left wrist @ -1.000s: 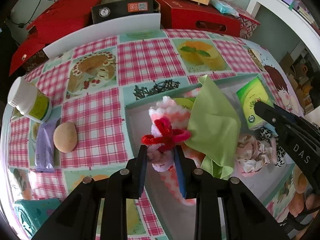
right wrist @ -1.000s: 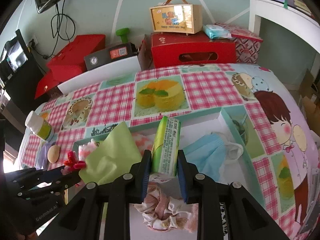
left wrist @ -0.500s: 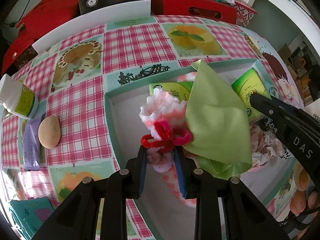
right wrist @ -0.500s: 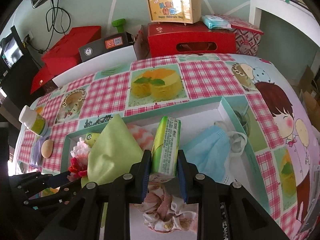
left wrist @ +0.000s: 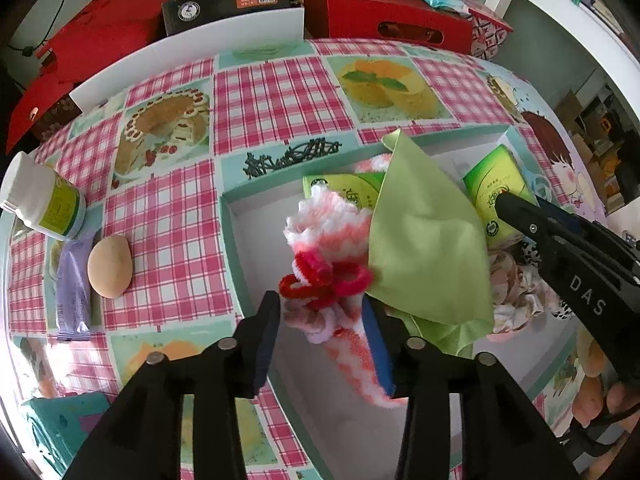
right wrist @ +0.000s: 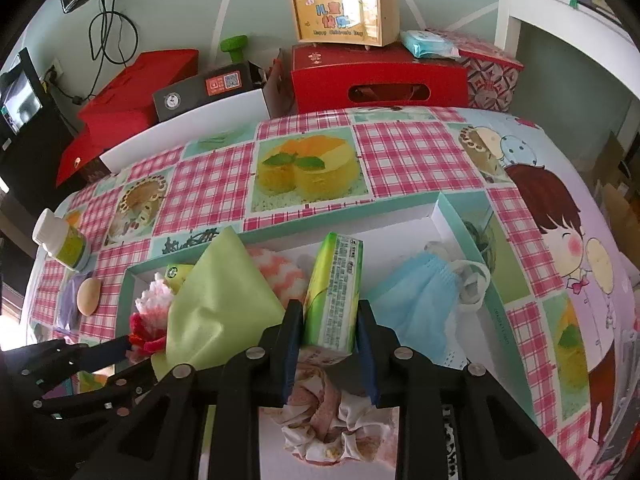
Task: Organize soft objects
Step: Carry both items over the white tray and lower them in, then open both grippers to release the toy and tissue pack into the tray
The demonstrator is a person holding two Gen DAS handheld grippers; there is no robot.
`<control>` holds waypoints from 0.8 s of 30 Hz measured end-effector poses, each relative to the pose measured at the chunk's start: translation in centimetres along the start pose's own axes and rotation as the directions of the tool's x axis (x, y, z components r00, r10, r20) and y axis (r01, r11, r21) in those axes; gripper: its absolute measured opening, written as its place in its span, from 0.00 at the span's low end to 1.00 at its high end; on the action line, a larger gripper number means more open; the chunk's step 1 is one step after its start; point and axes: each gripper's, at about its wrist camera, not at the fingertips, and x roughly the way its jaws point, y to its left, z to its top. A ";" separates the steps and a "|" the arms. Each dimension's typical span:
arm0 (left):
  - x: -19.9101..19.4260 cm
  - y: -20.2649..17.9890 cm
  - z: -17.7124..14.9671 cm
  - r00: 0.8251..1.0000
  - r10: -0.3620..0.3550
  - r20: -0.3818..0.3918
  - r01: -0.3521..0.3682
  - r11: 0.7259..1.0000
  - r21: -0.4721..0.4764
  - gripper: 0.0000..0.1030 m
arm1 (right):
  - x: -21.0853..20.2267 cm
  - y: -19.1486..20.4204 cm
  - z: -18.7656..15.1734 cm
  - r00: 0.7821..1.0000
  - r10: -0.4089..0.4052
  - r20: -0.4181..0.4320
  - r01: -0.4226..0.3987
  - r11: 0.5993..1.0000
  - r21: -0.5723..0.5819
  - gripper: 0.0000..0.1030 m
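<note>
A shallow teal-rimmed white tray (left wrist: 236,248) (right wrist: 468,232) lies on the table. My left gripper (left wrist: 320,312) has opened; a pink-and-white fluffy cloth (left wrist: 324,236) with a red pipe-cleaner bow (left wrist: 324,280) sits loose between its jaws over the tray's left end. A light green cloth (left wrist: 428,248) (right wrist: 216,292) leans beside it. My right gripper (right wrist: 330,320) is shut on a green tissue pack (right wrist: 334,284) (left wrist: 496,188) above the tray's middle. A blue face mask (right wrist: 420,300) and a pink scrunchie (right wrist: 328,420) lie in the tray.
Left of the tray are a white bottle (left wrist: 40,204), a beige oval object (left wrist: 110,266) and a purple packet (left wrist: 72,284). Red boxes (right wrist: 376,76) and a black box (right wrist: 204,92) stand behind the table. A second green tissue pack (left wrist: 344,188) lies in the tray.
My left gripper's jaws have spread apart, loosening their hold on the fluffy cloth. The right gripper still holds the tissue pack in about the same place.
</note>
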 end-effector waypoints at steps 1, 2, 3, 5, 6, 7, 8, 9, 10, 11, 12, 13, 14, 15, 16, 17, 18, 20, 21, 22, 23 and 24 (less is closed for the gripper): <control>-0.2 0.1 0.0 1.000 0.001 0.005 -0.001 1.000 -0.001 0.47 | -0.1 0.0 0.0 1.000 -0.003 0.003 0.003 1.000 0.000 0.29; -0.5 0.2 0.1 1.000 0.004 0.011 -0.004 1.000 -0.002 0.47 | -0.3 0.0 0.0 1.000 -0.004 0.008 0.004 1.000 0.000 0.30; -0.7 0.3 0.1 1.000 0.006 0.016 -0.006 1.000 -0.003 0.47 | -0.5 0.0 0.1 1.000 -0.006 0.014 0.006 1.000 -0.001 0.30; -1.2 0.5 0.1 1.000 0.004 0.025 -0.004 1.000 -0.008 0.47 | -0.9 0.0 0.2 1.000 -0.009 0.025 0.009 1.000 -0.002 0.35; -1.5 0.7 0.0 1.000 0.002 0.030 -0.002 1.000 -0.009 0.47 | -1.1 0.1 0.2 0.999 -0.011 0.030 0.011 1.000 -0.003 0.37; -1.8 0.8 0.0 0.999 0.000 0.035 0.000 1.000 -0.011 0.47 | -1.3 0.1 0.3 0.999 -0.013 0.037 0.013 1.000 -0.004 0.40; -2.1 0.9 0.1 0.999 0.000 0.043 0.001 1.000 -0.013 0.47 | -1.5 0.1 0.3 0.999 -0.015 0.043 0.016 1.000 -0.005 0.40; -2.4 1.1 0.0 0.999 -0.001 0.049 0.001 1.000 -0.016 0.47 | -1.7 0.2 0.4 0.999 -0.016 0.048 0.016 1.000 -0.006 0.40; -2.7 1.1 0.1 0.998 0.000 0.057 0.001 1.000 -0.020 0.47 | -2.0 0.2 0.4 0.998 -0.016 0.057 0.017 1.000 -0.007 0.40; -3.1 1.2 0.1 0.998 0.002 0.067 0.000 1.000 -0.024 0.47 | -2.2 0.2 0.5 0.998 -0.017 0.062 0.017 1.000 -0.008 0.40; -3.3 1.4 0.2 0.997 0.002 0.076 0.000 1.000 -0.027 0.47 | -2.4 0.3 0.5 0.998 -0.018 0.067 0.018 1.000 -0.009 0.40; -3.6 1.5 0.2 0.996 0.001 0.086 0.001 1.000 -0.030 0.47 | -2.7 0.3 0.6 0.997 -0.018 0.074 0.019 1.000 -0.010 0.40; -4.0 1.7 0.3 0.995 -0.001 0.098 0.004 0.999 -0.034 0.47 | -2.9 0.4 0.6 0.997 -0.018 0.079 0.019 1.000 -0.011 0.40; -4.3 1.8 0.3 0.994 -0.002 0.107 0.006 0.999 -0.038 0.47 | -3.0 0.4 0.6 0.996 -0.018 0.084 0.019 1.000 -0.012 0.40; -4.8 1.9 0.3 0.993 -0.003 0.119 0.008 0.999 -0.042 0.47 | -3.2 0.5 0.7 0.996 -0.018 0.089 0.019 1.000 -0.013 0.40; -5.0 2.0 0.4 0.992 -0.004 0.125 0.009 0.999 -0.045 0.47 | -3.4 0.5 0.7 0.996 -0.018 0.093 0.020 1.000 -0.015 0.40; -5.2 2.1 0.4 0.991 -0.004 0.132 0.010 0.999 -0.048 0.48 | -3.5 0.5 0.7 0.995 -0.019 0.095 0.020 1.000 -0.016 0.40; -5.7 2.3 0.4 0.989 -0.001 0.145 0.009 0.998 -0.054 0.56 | -3.5 0.6 0.7 0.995 -0.021 0.095 0.023 1.000 -0.019 0.43; -5.8 2.4 0.4 0.989 0.001 0.151 0.007 0.998 -0.058 0.58 | -3.5 0.6 0.7 0.995 -0.023 0.094 0.025 0.999 -0.021 0.44; -5.9 2.5 0.5 0.988 0.004 0.155 0.005 0.998 -0.062 0.58 | -3.5 0.7 0.7 0.995 -0.024 0.093 0.027 0.999 -0.022 0.46; -6.0 2.6 0.4 0.988 0.005 0.156 0.005 0.998 -0.065 0.58 | -3.4 0.7 0.7 0.995 -0.026 0.091 0.028 0.999 -0.024 0.47; -6.0 2.7 0.4 0.988 0.004 0.156 0.007 0.998 -0.069 0.58 | -3.4 0.7 0.7 0.996 -0.027 0.090 0.029 0.999 -0.025 0.47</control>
